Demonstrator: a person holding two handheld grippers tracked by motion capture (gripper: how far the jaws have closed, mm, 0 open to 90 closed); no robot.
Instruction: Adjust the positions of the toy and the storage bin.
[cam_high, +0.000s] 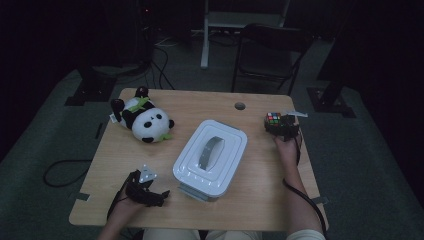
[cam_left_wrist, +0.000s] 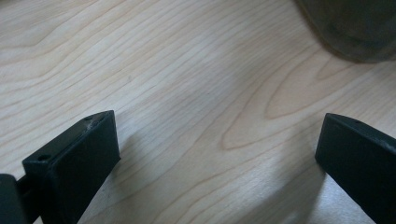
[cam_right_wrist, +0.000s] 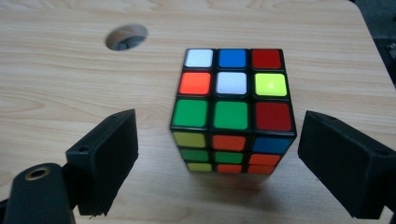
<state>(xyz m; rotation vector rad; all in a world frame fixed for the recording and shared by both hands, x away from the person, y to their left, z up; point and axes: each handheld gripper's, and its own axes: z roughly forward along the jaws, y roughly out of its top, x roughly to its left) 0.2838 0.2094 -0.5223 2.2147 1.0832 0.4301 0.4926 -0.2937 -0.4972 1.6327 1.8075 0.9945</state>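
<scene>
A scrambled colour cube (cam_high: 273, 119) stands on the wooden table (cam_high: 260, 200) near its right edge. My right gripper (cam_high: 283, 126) reaches it from the near side. In the right gripper view the cube (cam_right_wrist: 232, 84) sits between the two black jaws of this gripper (cam_right_wrist: 219, 119), with a gap on each side, so the gripper is open. My left gripper (cam_high: 161, 194) lies low over the table's front left, pointing right. Its jaws (cam_left_wrist: 218, 119) stand wide apart over bare wood with nothing between them.
A white lidded box (cam_high: 211, 157) with a grey handle fills the table's middle. A panda plush (cam_high: 145, 120) lies at the back left. A cable hole (cam_high: 240, 106) is near the back edge. A dark chair (cam_high: 270, 50) stands behind the table.
</scene>
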